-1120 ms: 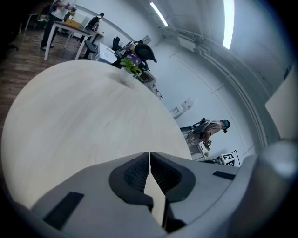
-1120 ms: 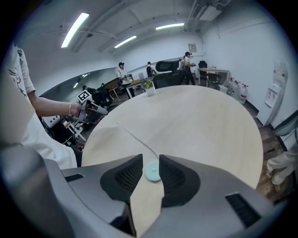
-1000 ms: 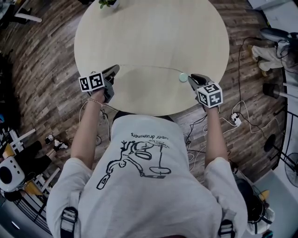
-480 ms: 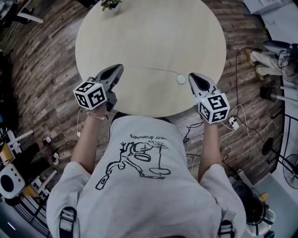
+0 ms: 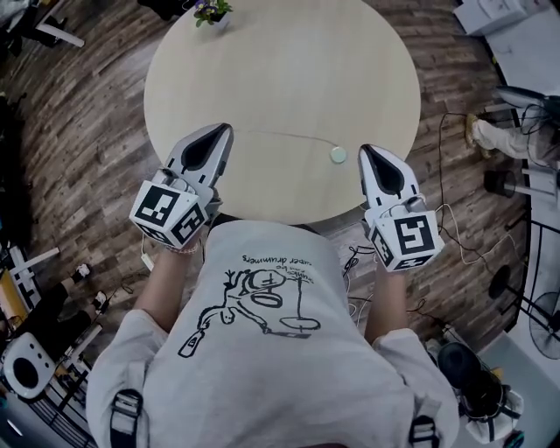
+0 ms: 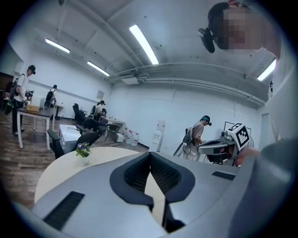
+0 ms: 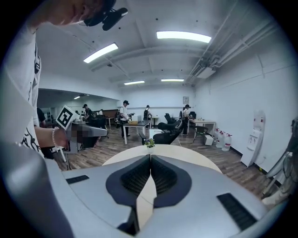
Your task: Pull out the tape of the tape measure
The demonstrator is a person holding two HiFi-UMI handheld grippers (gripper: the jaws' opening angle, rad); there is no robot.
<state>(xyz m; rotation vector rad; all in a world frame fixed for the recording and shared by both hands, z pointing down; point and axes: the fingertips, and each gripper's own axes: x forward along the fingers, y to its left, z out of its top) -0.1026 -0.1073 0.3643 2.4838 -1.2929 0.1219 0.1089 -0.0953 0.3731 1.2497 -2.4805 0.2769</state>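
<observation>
A small round tape measure (image 5: pixel 339 155) lies on the round pale table (image 5: pixel 289 61) near its front edge. Its thin tape (image 5: pixel 280 135) runs out leftward across the tabletop. My left gripper (image 5: pixel 226 128) is lifted over the table's front left, its tip by the tape's free end. Its jaws are shut and empty (image 6: pixel 150 154). My right gripper (image 5: pixel 365 148) is raised just right of the tape measure, apart from it. Those jaws are shut too, with nothing between them (image 7: pixel 150 156). Both gripper views look across the room, and neither shows the tape measure.
A small potted plant (image 5: pixel 208 10) stands at the table's far edge. Cables (image 5: pixel 455 210) trail over the wooden floor to the right. Several people, desks and office chairs (image 7: pixel 167 130) fill the room beyond the table.
Both grippers have drawn back toward the person's body and tilted upward. The right gripper has come away from the tape measure, which stays on the table with its tape out.
</observation>
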